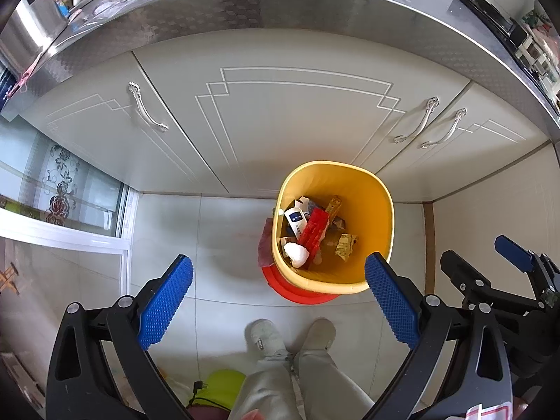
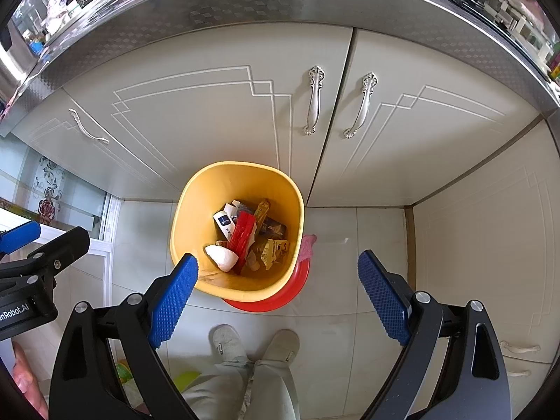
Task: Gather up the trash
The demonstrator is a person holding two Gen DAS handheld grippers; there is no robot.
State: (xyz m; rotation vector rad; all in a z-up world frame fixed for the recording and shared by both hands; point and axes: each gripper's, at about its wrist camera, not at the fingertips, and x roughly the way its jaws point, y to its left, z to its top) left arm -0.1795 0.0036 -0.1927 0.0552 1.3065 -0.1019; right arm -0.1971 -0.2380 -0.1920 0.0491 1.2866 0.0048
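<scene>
A yellow trash bin (image 1: 367,189) stands on the tiled floor in front of the kitchen cabinets; it also shows in the right wrist view (image 2: 206,196). Inside lie a red wrapper (image 1: 314,228), a crumpled white tissue (image 1: 295,254), a white packet with a blue logo (image 1: 295,220) and yellow snack wrappers (image 1: 344,245). My left gripper (image 1: 278,294) is open and empty, held above the floor just left of the bin. My right gripper (image 2: 278,287) is open and empty above the bin's near rim. The right gripper's fingers (image 1: 514,253) show at the left view's right edge.
The bin sits on a red round base (image 1: 301,294) with a pink cloth (image 2: 307,245) beside it. White cabinet doors with silver handles (image 2: 315,99) and a steel countertop (image 1: 280,3) stand behind. The person's feet (image 1: 290,336) are below. A green object (image 1: 224,385) lies near the left.
</scene>
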